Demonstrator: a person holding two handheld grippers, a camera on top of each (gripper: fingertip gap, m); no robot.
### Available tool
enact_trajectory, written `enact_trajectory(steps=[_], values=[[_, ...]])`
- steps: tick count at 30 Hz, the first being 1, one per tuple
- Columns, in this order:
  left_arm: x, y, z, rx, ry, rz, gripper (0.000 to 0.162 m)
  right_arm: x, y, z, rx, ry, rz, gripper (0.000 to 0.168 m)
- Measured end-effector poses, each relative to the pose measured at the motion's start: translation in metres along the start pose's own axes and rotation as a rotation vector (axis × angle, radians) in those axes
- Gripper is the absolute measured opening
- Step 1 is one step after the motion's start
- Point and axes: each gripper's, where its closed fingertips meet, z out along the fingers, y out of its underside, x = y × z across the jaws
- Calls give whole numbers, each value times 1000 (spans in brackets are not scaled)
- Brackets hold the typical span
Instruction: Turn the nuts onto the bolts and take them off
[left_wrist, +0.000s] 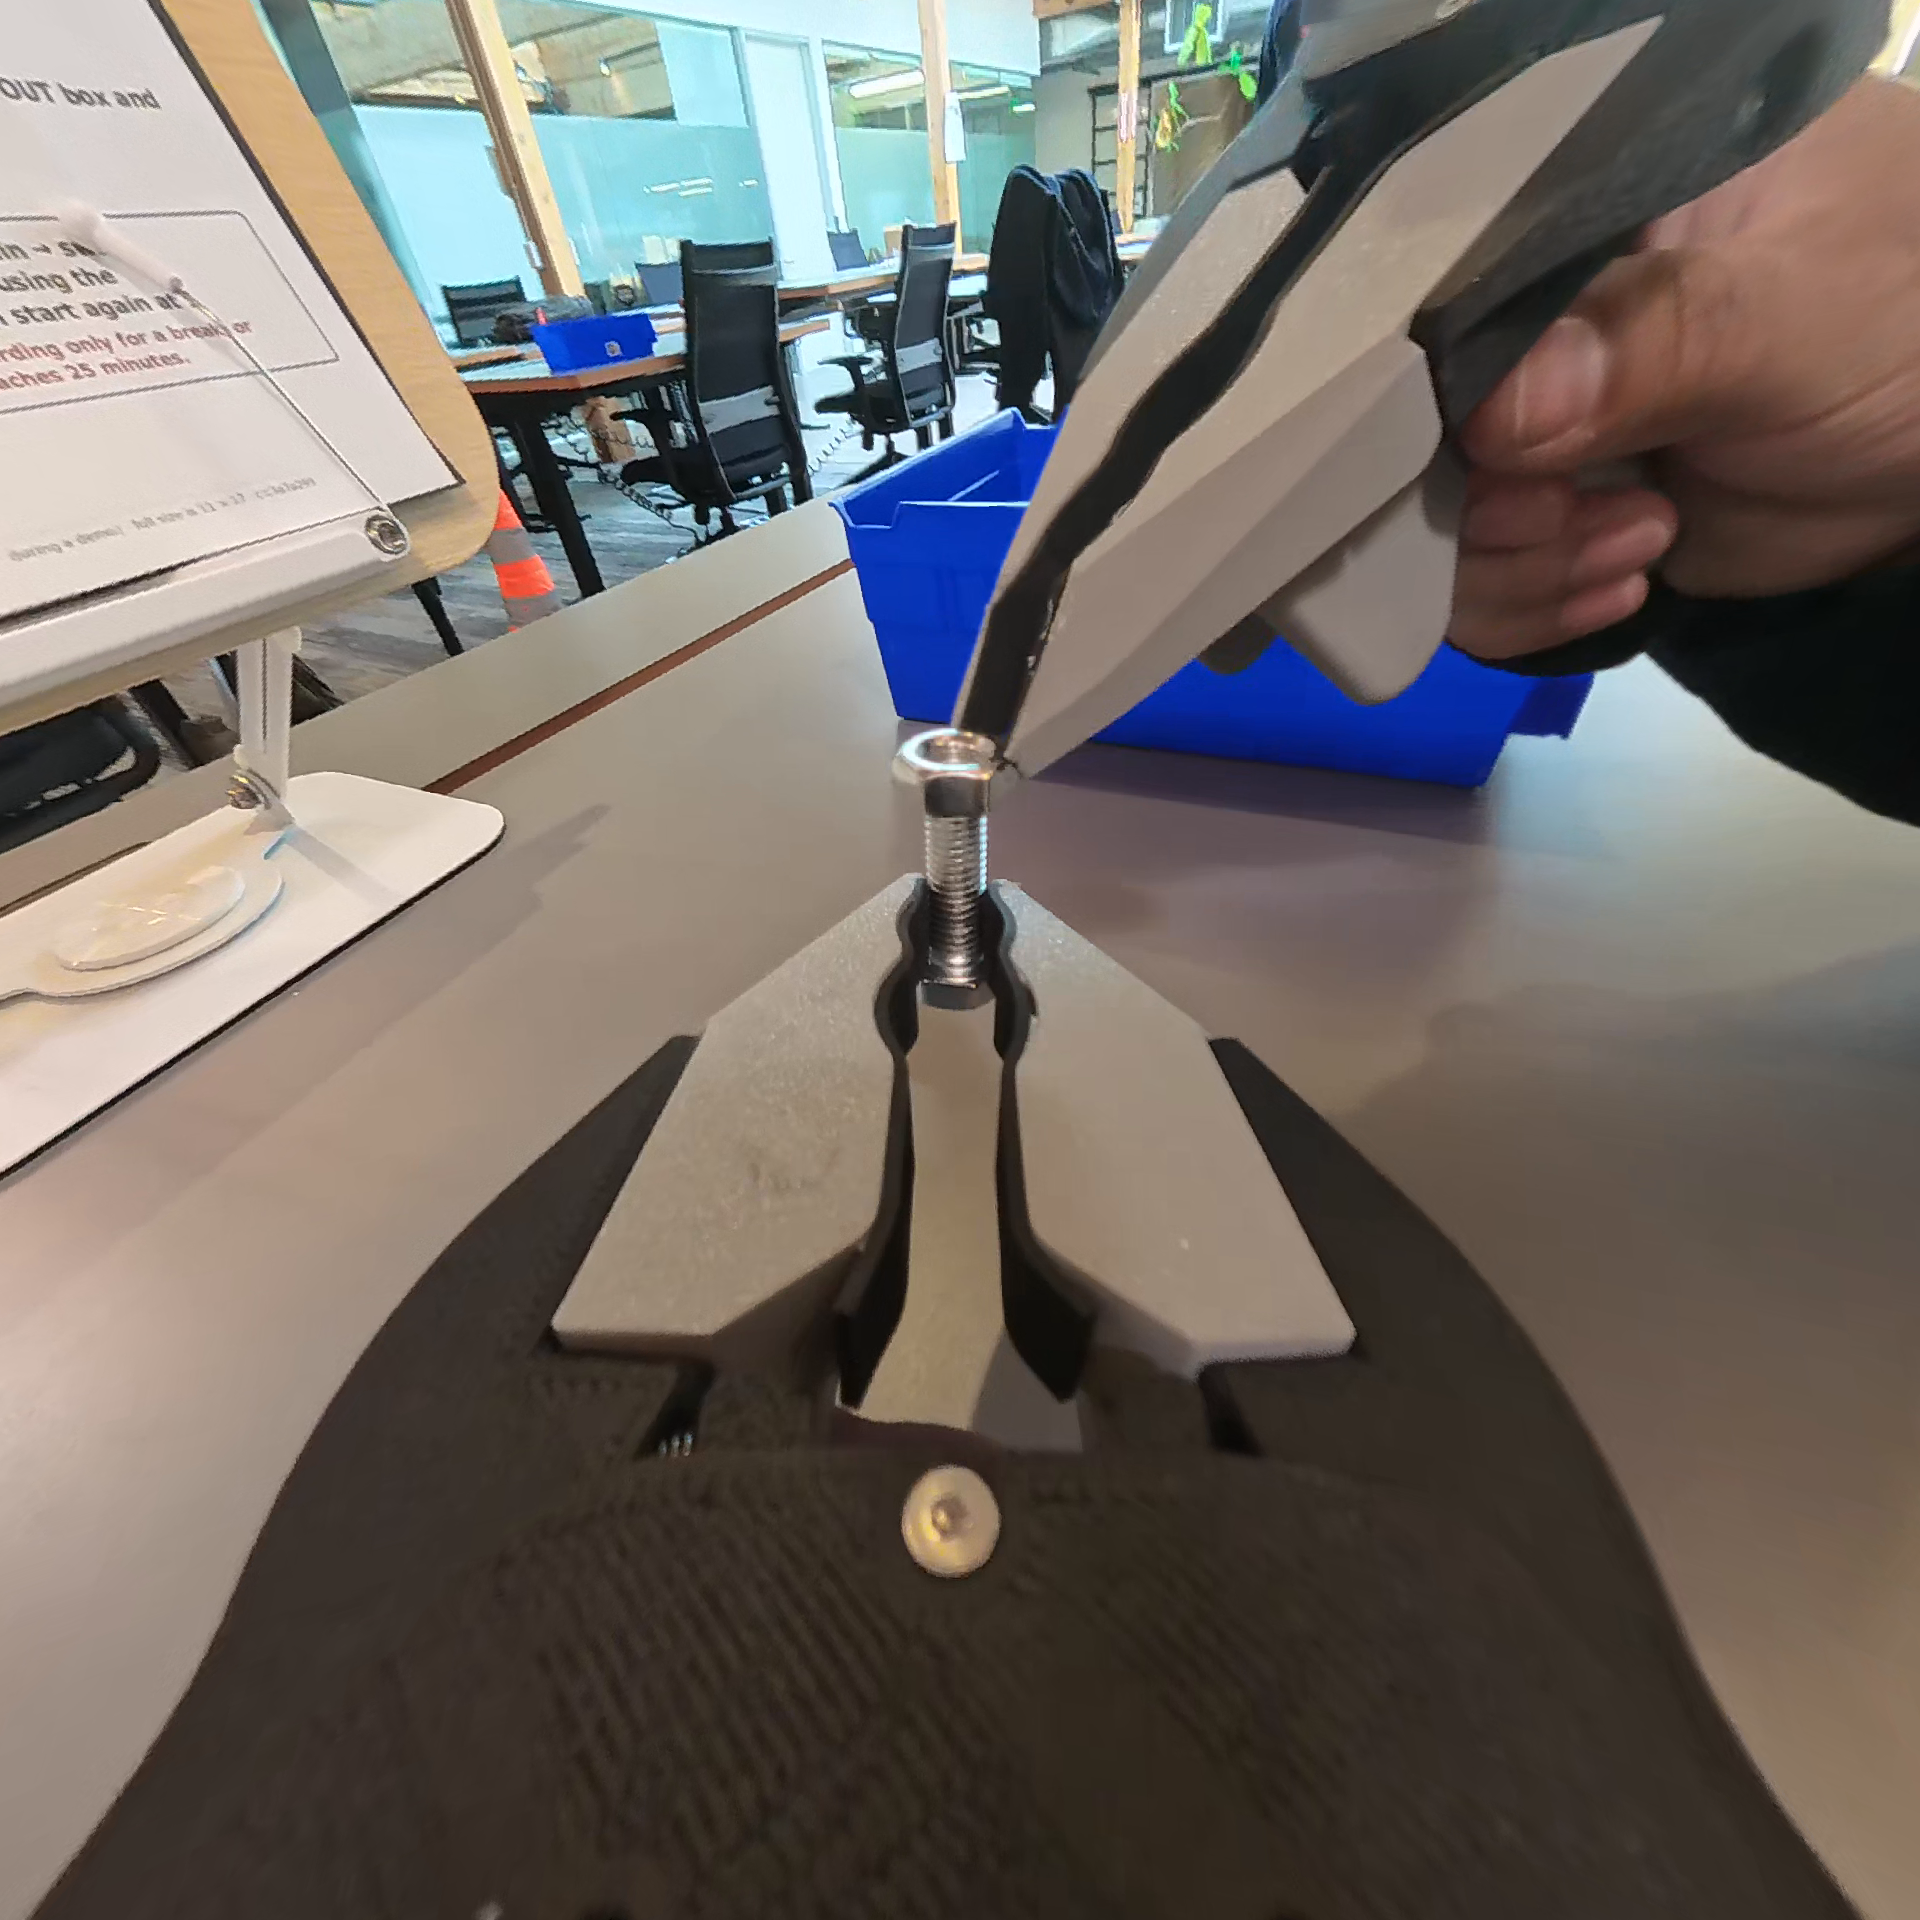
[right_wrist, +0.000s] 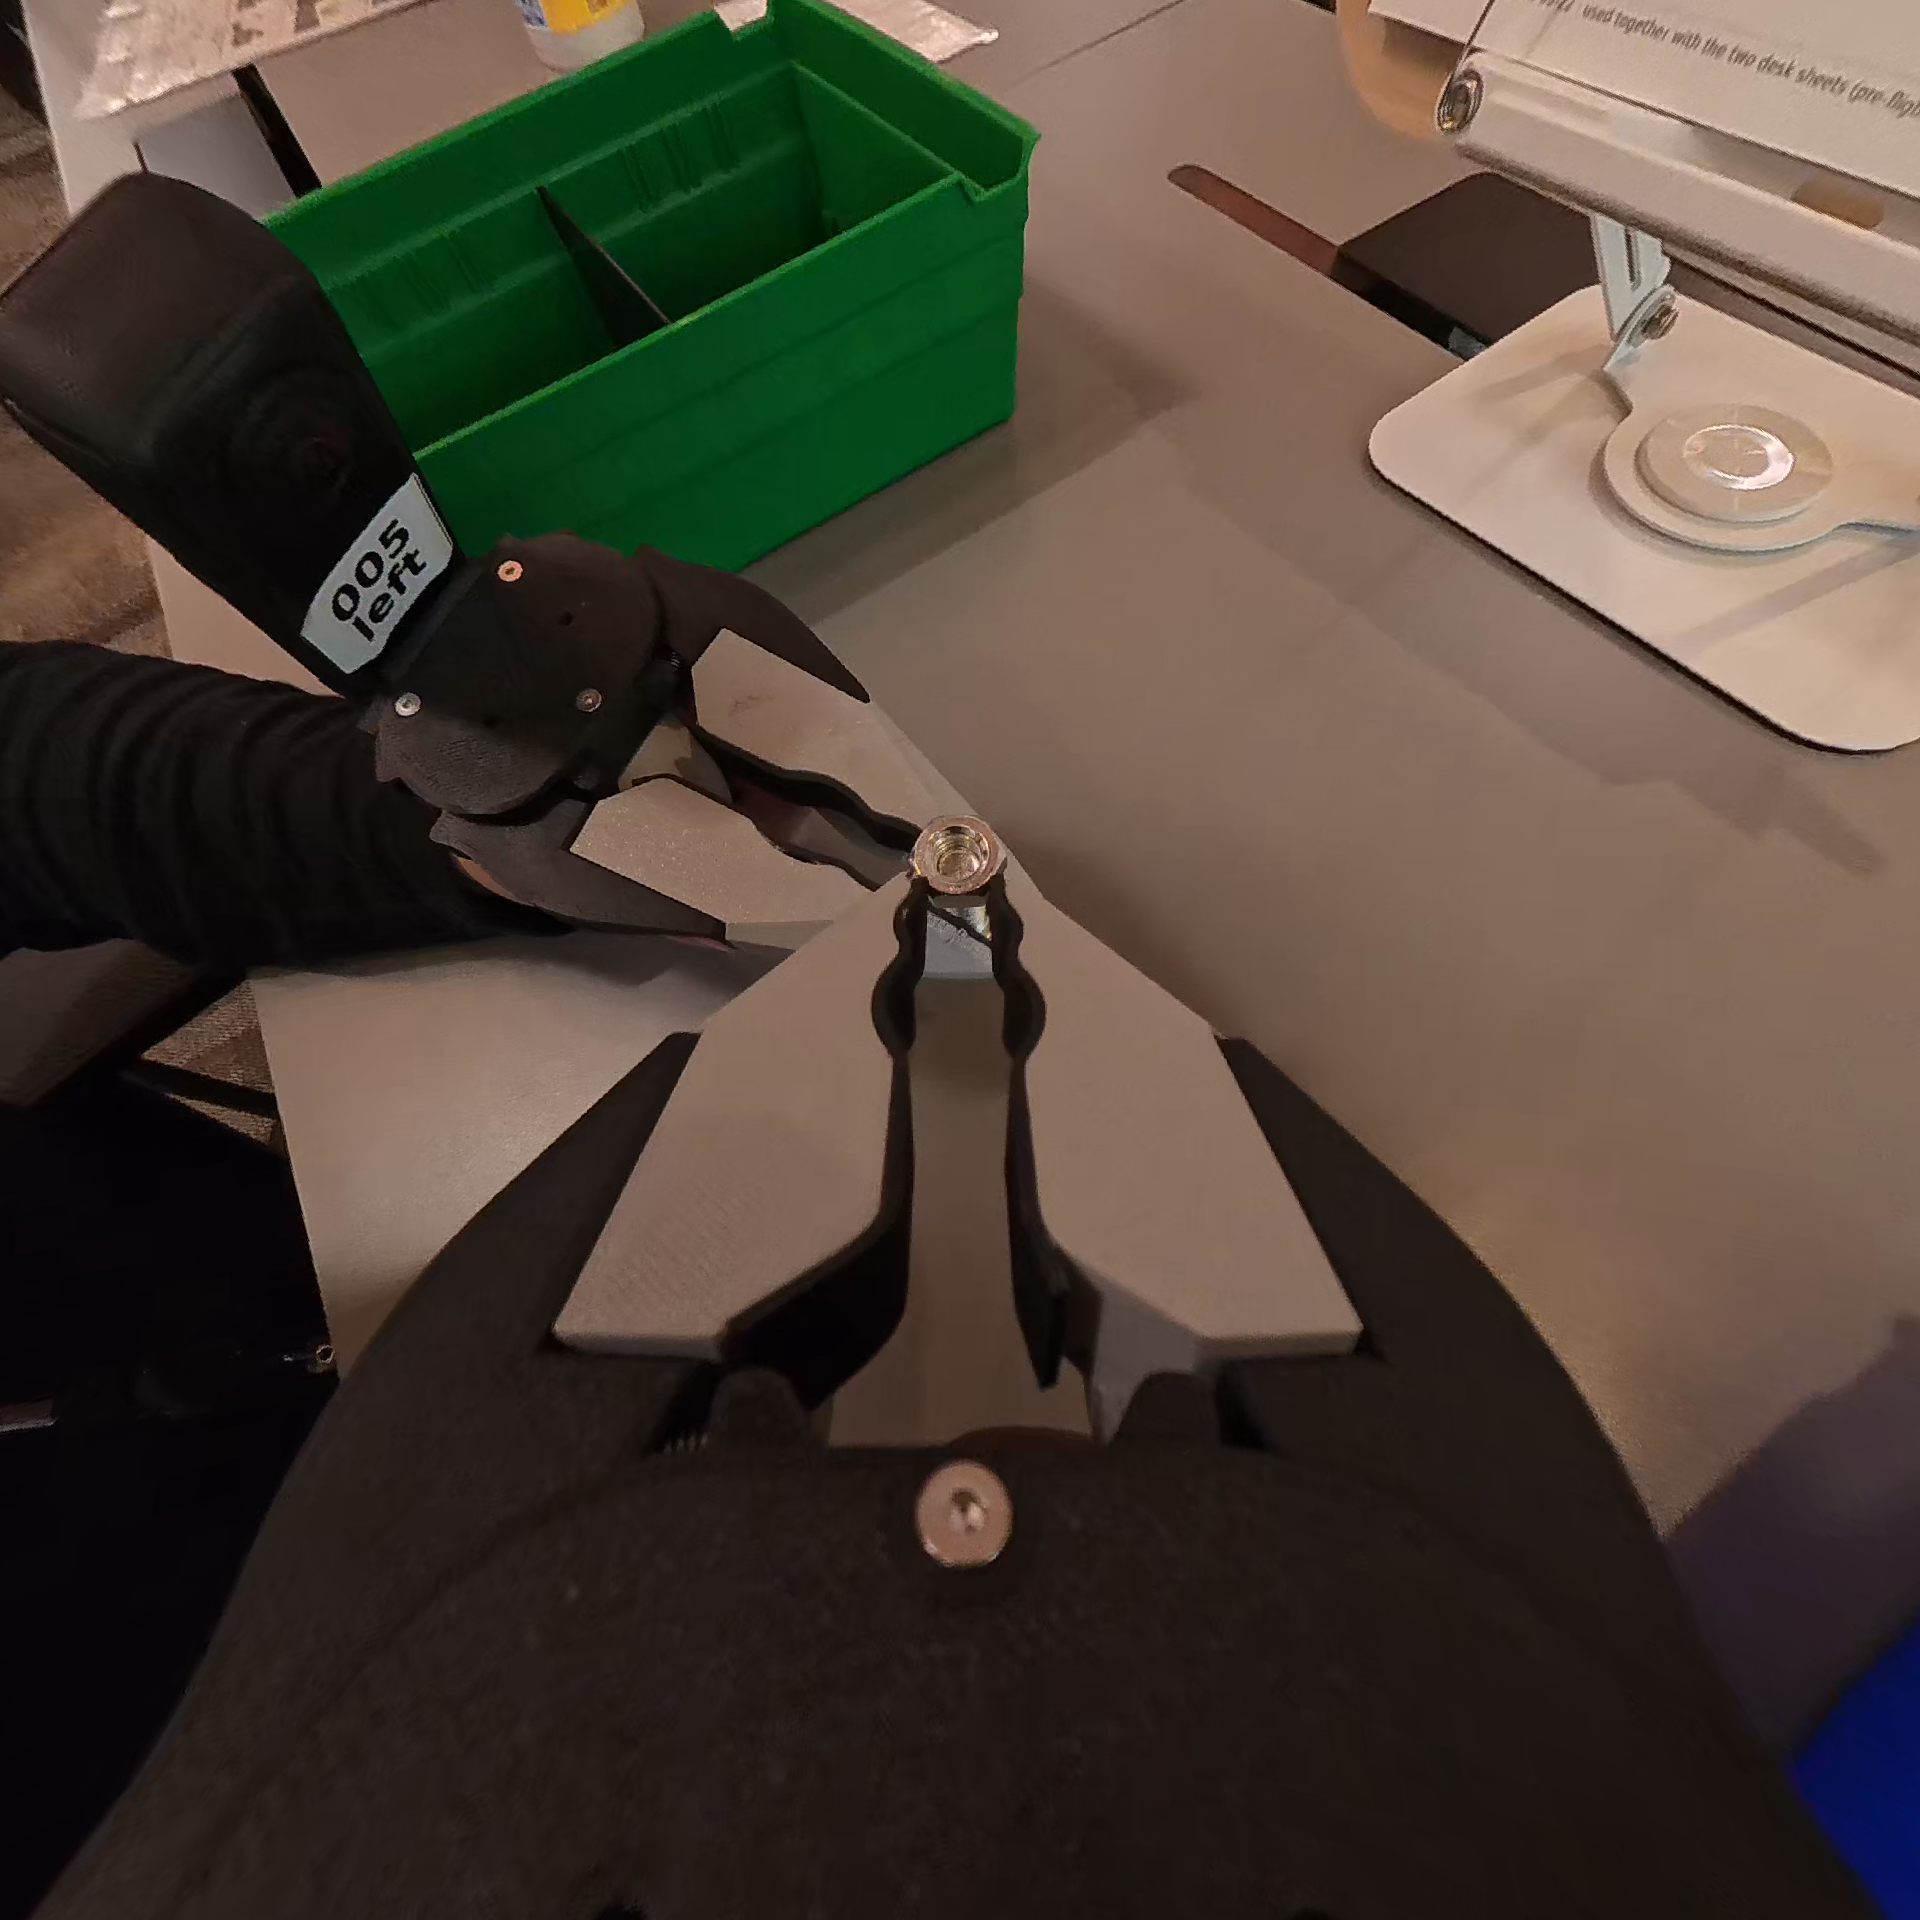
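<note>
My left gripper (left_wrist: 954, 906) is shut on a silver bolt (left_wrist: 948, 873). It holds the bolt upright above the grey table, hex head down between the fingertips and thread pointing up. A flanged silver nut (left_wrist: 940, 758) sits on the top end of the thread. My right gripper (left_wrist: 997, 753) comes down from the upper right, held by a hand, and its tips pinch the nut. In the right wrist view the right gripper (right_wrist: 953, 888) closes on the nut (right_wrist: 951, 844) from the near side. The left gripper (right_wrist: 883, 842) reaches in from the left.
A blue bin (left_wrist: 935, 582) stands just behind the bolt on the table (left_wrist: 1455, 1039). A green divided bin (right_wrist: 727, 312) stands at the far left. A white stand (right_wrist: 1662, 499) holding a printed sheet (left_wrist: 156, 312) is off to the side. Office chairs and desks lie beyond. Both grippers' tips are close together, under 4 cm apart.
</note>
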Motion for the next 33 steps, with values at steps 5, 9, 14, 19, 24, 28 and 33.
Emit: enact_trajectory(steps=[5,9,14,19,24,28,33], values=[[-3,5,1,-33,4,-15,7,3,3,-8,33,7,25,8],[-15,21,2,-136,-28,-53,6,7,19,-13,34,-1,68,0],[-21,33,2,-211,-43,-93,6,26,92,18,-154,53,161,0],[-20,35,2,-228,-58,-64,6,30,113,37,-157,147,162,0],[-22,34,2,-220,-69,-67,6,23,74,6,-21,242,-17,0],[-23,34,1,-215,-59,-89,6,-125,100,-57,-113,-462,-137,0],[-21,35,3,-222,-59,-73,6,-145,170,-20,-286,-339,-175,0]])
